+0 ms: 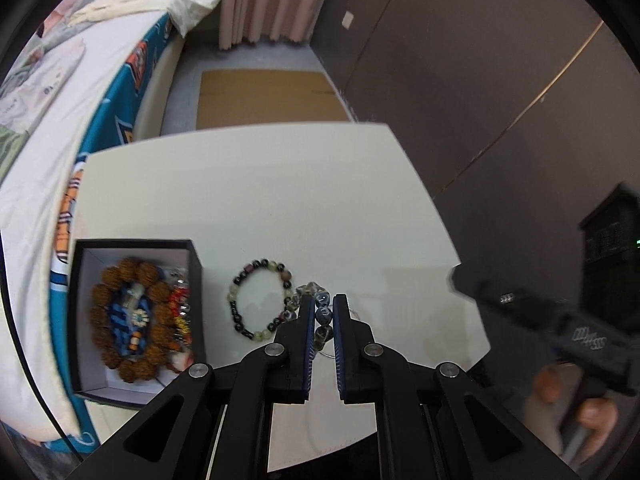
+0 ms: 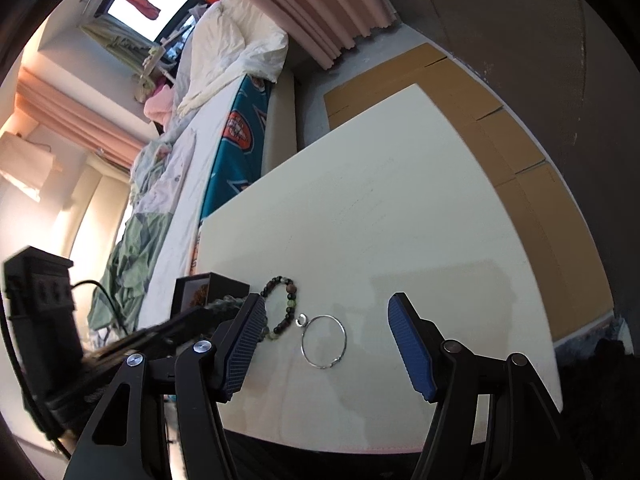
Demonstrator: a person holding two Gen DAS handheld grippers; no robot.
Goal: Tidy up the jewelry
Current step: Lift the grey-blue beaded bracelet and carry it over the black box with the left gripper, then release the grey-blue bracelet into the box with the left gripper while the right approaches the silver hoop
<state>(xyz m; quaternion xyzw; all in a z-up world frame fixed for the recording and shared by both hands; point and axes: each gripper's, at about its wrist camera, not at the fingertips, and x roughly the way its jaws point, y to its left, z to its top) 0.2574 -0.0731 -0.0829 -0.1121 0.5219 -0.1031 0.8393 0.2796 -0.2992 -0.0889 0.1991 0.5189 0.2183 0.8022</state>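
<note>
My left gripper [image 1: 323, 305] is shut on a bracelet of blue and smoky clear beads [image 1: 323, 314], just above the white table [image 1: 280, 200]. A black and green bead bracelet [image 1: 260, 300] lies to its left; it also shows in the right wrist view [image 2: 286, 308]. An open black box [image 1: 132, 320] at the table's left edge holds a brown bead bracelet [image 1: 132, 320] and other jewelry. My right gripper [image 2: 326, 312] is open and empty, with a thin silver bangle [image 2: 324, 342] on the table between its fingers.
A bed with a teal patterned sheet [image 1: 108, 100] runs along the table's left side. Flat cardboard [image 1: 268, 96] lies on the floor beyond the table. A dark wall [image 1: 480, 80] stands to the right. The right gripper's body [image 1: 560, 328] sits off the table's right edge.
</note>
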